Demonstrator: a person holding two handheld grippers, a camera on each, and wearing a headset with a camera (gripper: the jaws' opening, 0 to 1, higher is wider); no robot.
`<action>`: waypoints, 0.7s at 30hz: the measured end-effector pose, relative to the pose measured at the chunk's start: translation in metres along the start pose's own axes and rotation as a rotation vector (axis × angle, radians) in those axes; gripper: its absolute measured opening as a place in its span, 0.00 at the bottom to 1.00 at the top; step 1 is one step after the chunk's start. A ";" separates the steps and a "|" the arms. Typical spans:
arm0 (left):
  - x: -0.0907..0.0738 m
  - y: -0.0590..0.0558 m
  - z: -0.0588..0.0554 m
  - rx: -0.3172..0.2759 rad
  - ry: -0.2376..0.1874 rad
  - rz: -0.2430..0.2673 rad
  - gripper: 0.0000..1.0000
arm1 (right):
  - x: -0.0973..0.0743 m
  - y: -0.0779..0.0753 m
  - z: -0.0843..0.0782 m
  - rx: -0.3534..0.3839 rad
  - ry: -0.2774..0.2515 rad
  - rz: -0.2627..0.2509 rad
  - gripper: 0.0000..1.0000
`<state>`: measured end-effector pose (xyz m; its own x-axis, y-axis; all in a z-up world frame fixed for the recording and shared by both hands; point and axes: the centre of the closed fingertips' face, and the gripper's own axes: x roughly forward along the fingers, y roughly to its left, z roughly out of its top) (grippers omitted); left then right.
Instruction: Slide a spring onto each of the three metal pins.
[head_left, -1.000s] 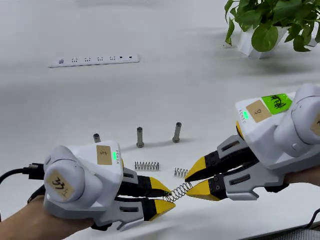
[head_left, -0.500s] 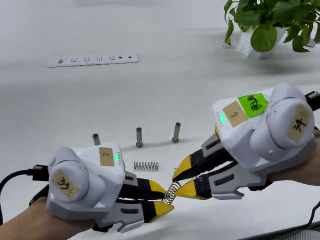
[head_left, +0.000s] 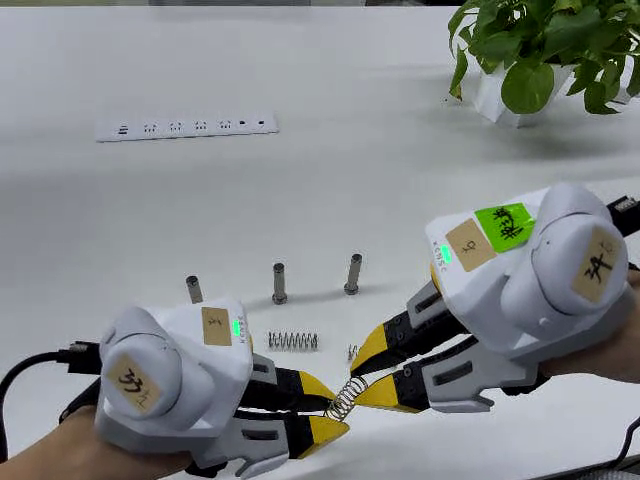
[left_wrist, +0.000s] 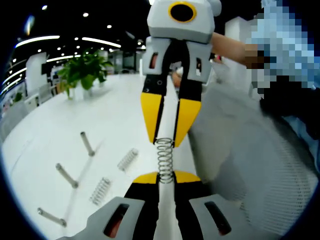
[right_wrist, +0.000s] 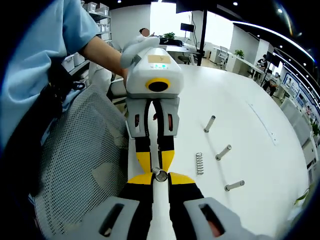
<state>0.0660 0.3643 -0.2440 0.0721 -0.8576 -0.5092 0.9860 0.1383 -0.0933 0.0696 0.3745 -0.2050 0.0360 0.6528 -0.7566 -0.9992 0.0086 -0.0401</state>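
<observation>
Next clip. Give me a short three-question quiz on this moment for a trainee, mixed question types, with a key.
1. True or false: one of the three pins already wears a spring.
2. How many loose springs lie on the table?
3. The held spring is pinched by: A) the left gripper alone; B) the right gripper alone; C) both, one at each end.
Key: 1 false, all three pins are bare; 2 two; 3 C.
</observation>
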 end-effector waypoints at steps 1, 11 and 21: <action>0.000 0.000 0.000 0.001 -0.001 -0.002 0.09 | 0.000 0.001 0.000 -0.002 0.000 0.007 0.13; 0.001 -0.001 0.002 0.016 0.006 -0.012 0.09 | 0.007 0.004 -0.001 -0.028 0.066 0.084 0.19; 0.003 -0.002 0.005 0.026 0.007 -0.013 0.09 | 0.016 0.005 -0.005 -0.047 0.121 0.129 0.14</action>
<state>0.0651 0.3589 -0.2413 0.0588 -0.8556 -0.5142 0.9904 0.1145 -0.0774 0.0649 0.3806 -0.2204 -0.0875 0.5504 -0.8303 -0.9937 -0.1066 0.0341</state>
